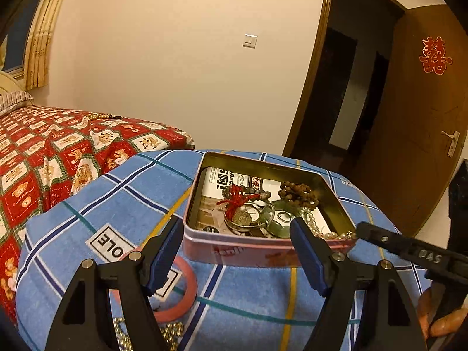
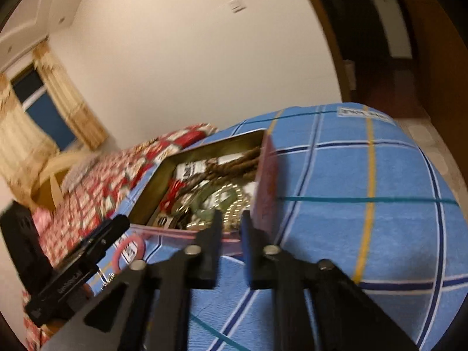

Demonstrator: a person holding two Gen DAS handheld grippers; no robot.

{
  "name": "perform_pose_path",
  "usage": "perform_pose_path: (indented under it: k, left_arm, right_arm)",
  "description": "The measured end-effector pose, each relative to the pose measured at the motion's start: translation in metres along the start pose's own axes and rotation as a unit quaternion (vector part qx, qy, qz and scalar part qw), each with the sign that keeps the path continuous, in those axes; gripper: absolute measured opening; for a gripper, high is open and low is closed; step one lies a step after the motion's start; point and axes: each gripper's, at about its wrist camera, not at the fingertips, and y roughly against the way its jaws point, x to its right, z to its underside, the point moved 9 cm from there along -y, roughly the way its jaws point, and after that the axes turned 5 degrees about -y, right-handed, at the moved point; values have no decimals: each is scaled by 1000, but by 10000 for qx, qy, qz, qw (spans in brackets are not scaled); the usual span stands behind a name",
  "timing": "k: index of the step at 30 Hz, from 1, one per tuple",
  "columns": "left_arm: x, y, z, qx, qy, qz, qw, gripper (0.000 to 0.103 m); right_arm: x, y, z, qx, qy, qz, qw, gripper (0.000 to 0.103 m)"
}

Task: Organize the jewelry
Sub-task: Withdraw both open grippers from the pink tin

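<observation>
A pink tin box (image 1: 263, 250) with a gold inside sits on a blue plaid cloth (image 1: 117, 199). It holds a red knot charm (image 1: 237, 200), a watch (image 1: 248, 218), jade pieces (image 1: 278, 228), a brown bead bracelet (image 1: 298, 193) and a pearl strand (image 1: 324, 231). My left gripper (image 1: 237, 237) is open and empty, just in front of the box. A pink bangle (image 1: 187, 289) and a gold bead chain (image 1: 172, 333) lie on the cloth under it. My right gripper (image 2: 231, 222) hovers at the box's (image 2: 266, 181) near corner, its jaws a narrow gap apart with nothing between them.
A bed with a red patterned quilt (image 1: 44, 158) stands to the left; a light bead string (image 1: 99, 115) lies on it. An open wooden door (image 1: 415, 117) is at the right. The right gripper shows in the left wrist view (image 1: 409, 248).
</observation>
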Motion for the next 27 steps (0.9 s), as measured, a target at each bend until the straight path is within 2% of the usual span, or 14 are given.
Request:
perform_pose_path:
  k: [5,10,14,18,22,25,26,27]
  left_arm:
    - [-7,2,0,47,170,37,9998,75]
    - [-7,3,1,74,243,161,9995,75]
    - [-7,3,-1,139,236,188,9994,75]
    - [-8,3,-2,142,248,187,9994,75]
    - [-9,5,0,121,265,168,9994,75]
    - [-7,11,3,105,147,134,9997,75]
    - [-6,17,5,99,71,71,9999,75]
    - [-7,21,7,107,35,28,9999,75]
  right_arm:
    - [-21,-14,8,-275,257,-156,9992,12]
    - [-28,-41,1,-415,382,-89,9984,12]
    - [-18,-26,-10,-10,166,-204,9997,16]
    - [-3,-4,-19,461,7,81,9989,16]
    - [1,-6,-9,377,-72,286,9989,16]
    - [-13,-11,0,273,153,250,9992,16]
    - [-18,-12,3,254,271,255,9990,18]
    - [-24,-13,5,242,405,254,9986,30]
